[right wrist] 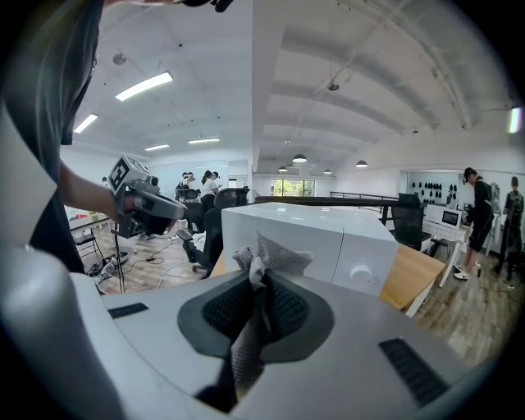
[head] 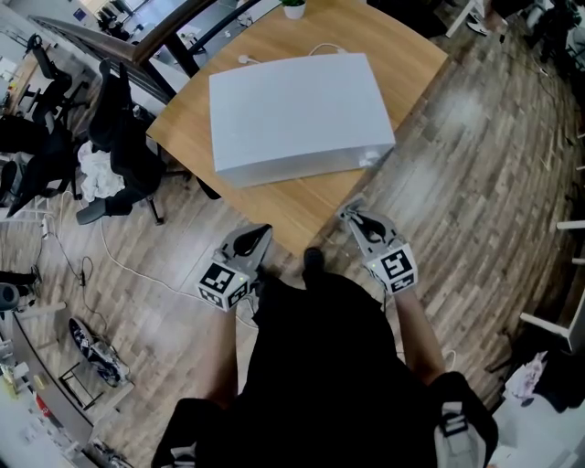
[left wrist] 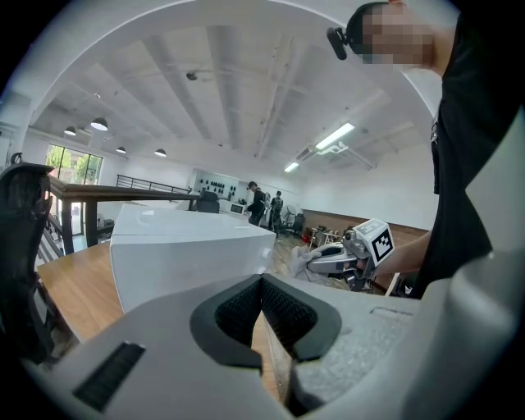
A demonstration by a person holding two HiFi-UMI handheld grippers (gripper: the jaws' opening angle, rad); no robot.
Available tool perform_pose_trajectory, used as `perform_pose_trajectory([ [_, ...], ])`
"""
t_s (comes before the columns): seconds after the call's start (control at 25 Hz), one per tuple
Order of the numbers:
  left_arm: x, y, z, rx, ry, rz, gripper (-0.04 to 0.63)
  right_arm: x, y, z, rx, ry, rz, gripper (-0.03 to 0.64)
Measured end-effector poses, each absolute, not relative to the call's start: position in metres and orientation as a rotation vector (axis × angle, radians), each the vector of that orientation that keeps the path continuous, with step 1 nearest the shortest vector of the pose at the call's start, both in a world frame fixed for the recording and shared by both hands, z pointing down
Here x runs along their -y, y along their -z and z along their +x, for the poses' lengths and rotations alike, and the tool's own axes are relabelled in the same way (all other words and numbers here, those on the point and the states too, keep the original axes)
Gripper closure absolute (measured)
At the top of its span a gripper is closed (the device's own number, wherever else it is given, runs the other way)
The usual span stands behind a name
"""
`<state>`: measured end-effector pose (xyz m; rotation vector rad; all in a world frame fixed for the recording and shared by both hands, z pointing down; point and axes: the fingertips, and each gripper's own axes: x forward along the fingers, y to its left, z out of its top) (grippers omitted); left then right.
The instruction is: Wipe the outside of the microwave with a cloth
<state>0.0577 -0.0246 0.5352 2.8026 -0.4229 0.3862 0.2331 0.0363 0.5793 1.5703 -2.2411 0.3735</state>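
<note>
A white microwave [head: 292, 114] sits on a wooden table [head: 183, 119], with its front toward me. Both grippers hang off the table's near edge, short of the microwave. My right gripper [head: 352, 215] is shut on a grey knitted cloth [right wrist: 267, 256], which sticks out past the jaws toward the microwave [right wrist: 328, 238]. My left gripper [head: 262, 232] is shut with nothing between its pads [left wrist: 283, 312]. In the left gripper view the microwave [left wrist: 189, 258] fills the left middle and the right gripper [left wrist: 353, 254] shows with the cloth [left wrist: 302, 261].
Black office chairs [head: 128, 146] draped with clothes stand left of the table. Cables [head: 119, 260] and shoes [head: 91, 352] lie on the wooden floor. A small potted plant [head: 292, 7] and a white cord [head: 320, 47] are behind the microwave. People [right wrist: 477, 221] stand far off.
</note>
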Motion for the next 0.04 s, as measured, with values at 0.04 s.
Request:
perform_pose_trajectory([
  [0.04, 0.0241, -0.5349, 0.0586, 0.426, -0.385, 2.805, 0.595, -0.0372, -0.5788, 0.2344, 2.241, -0.371, 1.568, 0.592],
])
